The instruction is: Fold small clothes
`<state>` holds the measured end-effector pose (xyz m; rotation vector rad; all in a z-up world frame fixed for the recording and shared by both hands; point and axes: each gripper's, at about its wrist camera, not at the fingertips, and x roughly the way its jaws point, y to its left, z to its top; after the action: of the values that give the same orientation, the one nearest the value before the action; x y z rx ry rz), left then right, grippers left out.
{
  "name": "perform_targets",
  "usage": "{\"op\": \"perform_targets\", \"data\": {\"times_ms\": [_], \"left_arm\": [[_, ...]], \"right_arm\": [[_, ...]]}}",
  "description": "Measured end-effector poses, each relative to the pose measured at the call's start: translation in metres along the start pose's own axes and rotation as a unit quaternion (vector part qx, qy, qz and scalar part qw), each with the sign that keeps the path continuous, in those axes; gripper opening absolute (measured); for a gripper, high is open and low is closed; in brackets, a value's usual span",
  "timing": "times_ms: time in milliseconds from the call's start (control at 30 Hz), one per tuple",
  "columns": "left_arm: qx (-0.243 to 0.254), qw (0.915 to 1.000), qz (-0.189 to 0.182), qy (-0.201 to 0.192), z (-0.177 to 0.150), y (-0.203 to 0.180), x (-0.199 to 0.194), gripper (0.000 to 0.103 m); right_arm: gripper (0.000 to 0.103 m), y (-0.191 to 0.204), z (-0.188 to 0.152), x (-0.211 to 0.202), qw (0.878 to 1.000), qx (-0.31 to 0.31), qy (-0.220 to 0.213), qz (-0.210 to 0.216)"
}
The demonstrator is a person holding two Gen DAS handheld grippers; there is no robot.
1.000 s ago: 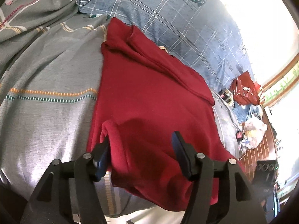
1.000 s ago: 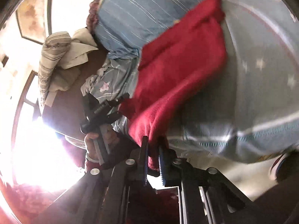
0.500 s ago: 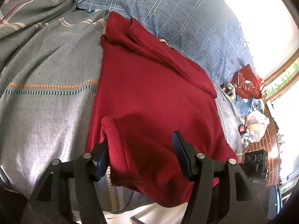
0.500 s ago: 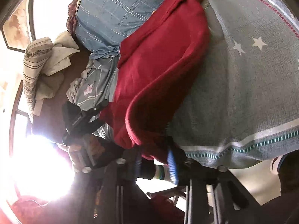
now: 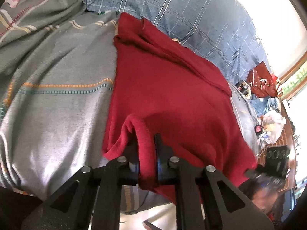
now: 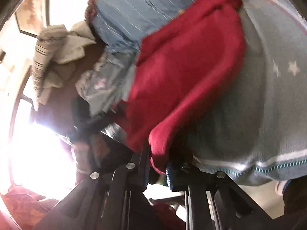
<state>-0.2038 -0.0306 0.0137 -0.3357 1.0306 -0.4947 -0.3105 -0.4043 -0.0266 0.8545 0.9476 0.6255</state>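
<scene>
Since the earlier frames, the left gripper (image 5: 146, 149) has gone from standing wide around the garment's near hem to pinching a raised fold of it. The red garment (image 5: 168, 88) lies spread on the grey striped bedcover (image 5: 57, 88), its far edge against a blue checked quilt (image 5: 191, 13). The right gripper (image 6: 157, 164) is closing its jaws on the garment's other near corner, red cloth bunched between them. The right view is blurred; pad contact is likely but not crisp.
</scene>
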Motion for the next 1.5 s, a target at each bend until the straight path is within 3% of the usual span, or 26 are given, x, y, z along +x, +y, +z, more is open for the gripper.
{"op": "perform_targets", "data": {"times_ms": [200,467,900,1500], "left_arm": [[-0.006,0.9995,-0.006,-0.029,-0.002,-0.008,-0.02,0.007],[0.028,0.9961,0.036,-0.076,0.013,-0.029,-0.046,0.007],[0.059,0.9865,0.077,-0.132,0.063,-0.053,-0.055,0.007],[0.063,0.9847,0.082,-0.14,0.126,-0.066,-0.031,0.007]], "right_arm": [[0.012,0.018,0.018,-0.033,0.997,-0.008,-0.066,0.05],[0.012,0.027,0.042,-0.045,0.993,-0.019,-0.104,0.06],[0.012,0.04,0.083,-0.065,0.986,-0.051,-0.154,0.021],[0.012,0.021,0.137,-0.062,0.982,-0.031,-0.188,-0.004]]}}
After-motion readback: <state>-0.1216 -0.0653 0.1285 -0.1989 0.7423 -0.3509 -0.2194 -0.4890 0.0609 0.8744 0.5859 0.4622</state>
